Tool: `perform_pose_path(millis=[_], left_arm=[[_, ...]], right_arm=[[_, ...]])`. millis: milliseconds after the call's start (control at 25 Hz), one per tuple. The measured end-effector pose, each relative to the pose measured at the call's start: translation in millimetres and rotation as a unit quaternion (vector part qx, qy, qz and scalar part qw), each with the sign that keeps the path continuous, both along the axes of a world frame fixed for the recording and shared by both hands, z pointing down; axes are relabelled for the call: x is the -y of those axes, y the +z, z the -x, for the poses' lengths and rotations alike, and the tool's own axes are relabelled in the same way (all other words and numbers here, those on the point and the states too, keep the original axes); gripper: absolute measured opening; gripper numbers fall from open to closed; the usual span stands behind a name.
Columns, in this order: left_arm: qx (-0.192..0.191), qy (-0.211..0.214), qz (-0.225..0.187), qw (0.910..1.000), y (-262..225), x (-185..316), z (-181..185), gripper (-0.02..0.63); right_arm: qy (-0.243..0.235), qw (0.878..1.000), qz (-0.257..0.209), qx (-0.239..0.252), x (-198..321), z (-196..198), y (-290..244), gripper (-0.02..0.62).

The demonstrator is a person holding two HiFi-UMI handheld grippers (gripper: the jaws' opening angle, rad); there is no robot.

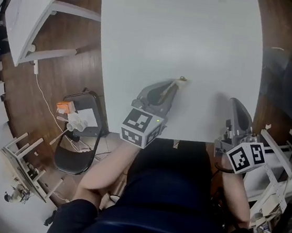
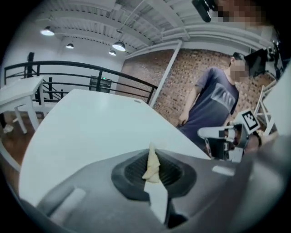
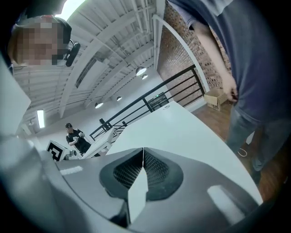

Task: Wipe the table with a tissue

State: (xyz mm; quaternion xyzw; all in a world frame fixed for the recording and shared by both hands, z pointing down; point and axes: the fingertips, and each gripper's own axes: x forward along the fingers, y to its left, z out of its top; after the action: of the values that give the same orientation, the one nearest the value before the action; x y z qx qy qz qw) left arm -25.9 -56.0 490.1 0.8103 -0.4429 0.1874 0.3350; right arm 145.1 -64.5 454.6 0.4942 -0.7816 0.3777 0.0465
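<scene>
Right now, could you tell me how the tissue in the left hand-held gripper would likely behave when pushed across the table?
The tissue looks crumpled into a thin twist between the shut jaws, so probably floppy and light. On the smooth table it should slide, maybe bunching.

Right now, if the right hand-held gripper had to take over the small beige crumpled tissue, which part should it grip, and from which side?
Probably the thin tip of the small beige crumpled tissue, the only part poking past the shut left hand-held gripper. The right hand-held gripper, shut and empty, would open and come from the front, over the white table.
</scene>
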Motion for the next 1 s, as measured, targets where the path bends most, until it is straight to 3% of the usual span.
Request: perform_pose_path(millis=[120, 200, 520, 1000], left_arm=[[0.069, 0.029, 0.01, 0.9972, 26.4, 8.8, -12.0, 0.02], [0.088, 0.051, 0.023, 0.9946, 38.3, 12.2, -25.0, 0.02], [0.115, 0.085, 0.067, 0.9875, 65.3, 10.0, -54.0, 0.02], [0.124, 0.075, 0.09, 0.9854, 74.1, 7.8, -42.2, 0.02]], right_arm=[[0.004, 1.0, 0.012, 0.004, 0.7, -6.2, 10.5, 0.012], [0.005, 1.0, 0.02, 0.006, 1.2, -10.1, 17.4, 0.012], [0.008, 0.999, 0.036, 0.018, 4.3, -19.2, 32.3, 0.012], [-0.002, 0.999, 0.047, 0.02, 8.2, -16.5, 39.3, 0.012]])
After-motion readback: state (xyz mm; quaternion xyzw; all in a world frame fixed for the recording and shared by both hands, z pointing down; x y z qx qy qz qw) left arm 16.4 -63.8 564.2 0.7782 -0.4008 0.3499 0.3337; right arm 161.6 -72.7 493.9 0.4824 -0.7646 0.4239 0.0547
